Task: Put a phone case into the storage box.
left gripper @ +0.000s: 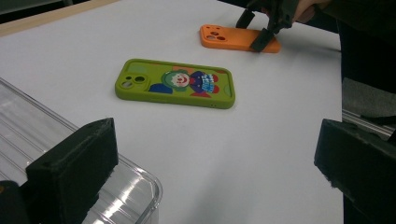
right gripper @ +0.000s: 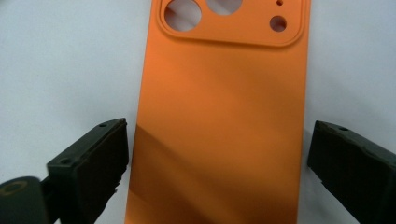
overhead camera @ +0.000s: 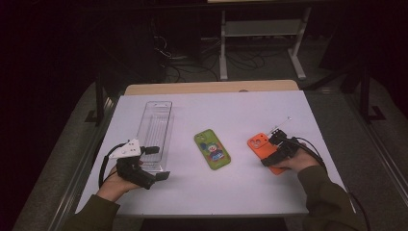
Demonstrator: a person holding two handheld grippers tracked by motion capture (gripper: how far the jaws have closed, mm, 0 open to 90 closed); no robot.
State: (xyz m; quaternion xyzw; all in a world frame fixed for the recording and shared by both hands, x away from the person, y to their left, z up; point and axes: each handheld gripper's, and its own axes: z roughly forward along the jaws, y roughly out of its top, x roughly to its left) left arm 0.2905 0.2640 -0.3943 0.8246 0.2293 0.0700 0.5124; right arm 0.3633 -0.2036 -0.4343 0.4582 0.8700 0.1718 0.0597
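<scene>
An orange phone case (overhead camera: 257,143) (right gripper: 219,116) lies flat, back up, on the right of the white table (overhead camera: 269,192). My right gripper (overhead camera: 273,148) (right gripper: 217,158) straddles its lower half, one jaw on each long side with a thin gap showing, so it is open. The left gripper view has that gripper (left gripper: 259,30) over the orange case (left gripper: 229,38) in the distance. A green case with a clown picture (overhead camera: 212,149) (left gripper: 175,83) lies at the centre. My left gripper (overhead camera: 158,162) (left gripper: 215,172) is open at the near end of a clear plastic tray (overhead camera: 155,127) (left gripper: 28,126), holding nothing.
The clear tray runs lengthwise along the table's left side. A wooden strip (overhead camera: 211,87) borders the far edge. Beyond it stand a white desk frame (overhead camera: 262,33) and cables on a dark floor.
</scene>
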